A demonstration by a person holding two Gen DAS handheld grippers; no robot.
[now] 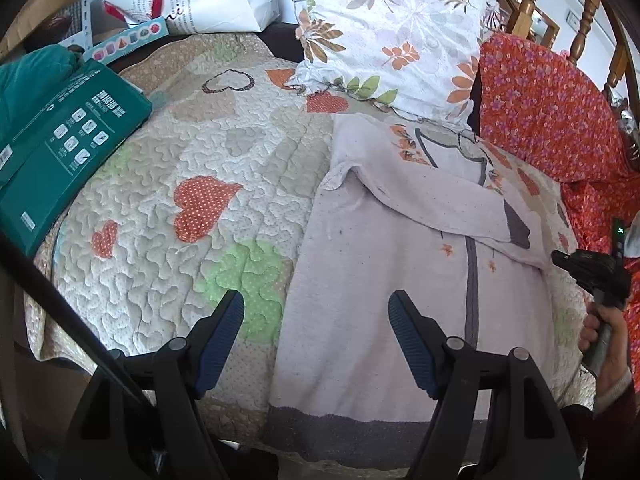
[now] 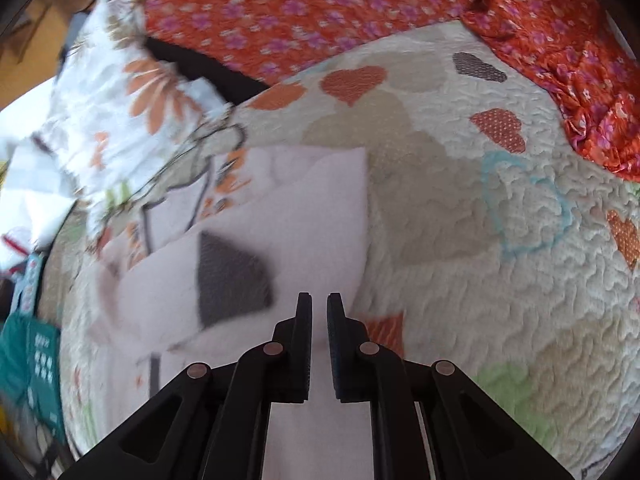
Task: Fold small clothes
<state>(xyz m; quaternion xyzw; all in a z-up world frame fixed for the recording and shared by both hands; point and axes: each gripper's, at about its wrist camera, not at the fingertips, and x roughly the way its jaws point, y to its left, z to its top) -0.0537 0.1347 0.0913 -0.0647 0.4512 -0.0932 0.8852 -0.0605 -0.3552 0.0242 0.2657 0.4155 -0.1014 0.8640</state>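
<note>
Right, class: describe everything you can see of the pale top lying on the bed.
The pale lilac top looks like soft knit, with grey trim at hem, cuff, neckline and down the front, plus small orange flower prints. It lies flat on the heart-patterned quilt, one sleeve folded across its body, its neck end by the floral pillow. No gripper fingers visibly hold it.

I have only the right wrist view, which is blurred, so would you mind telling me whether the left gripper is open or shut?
Observer: The left gripper is open, its jaws wide apart above the left edge of the pale garment.
Operator: Thank you. Is anything lying on the bed to the left of the garment?
Observer: Yes, a green box rests on the quilt at its far left edge.
Operator: And has a sleeve been folded in?
Observer: One sleeve lies folded across the garment's chest.
</note>
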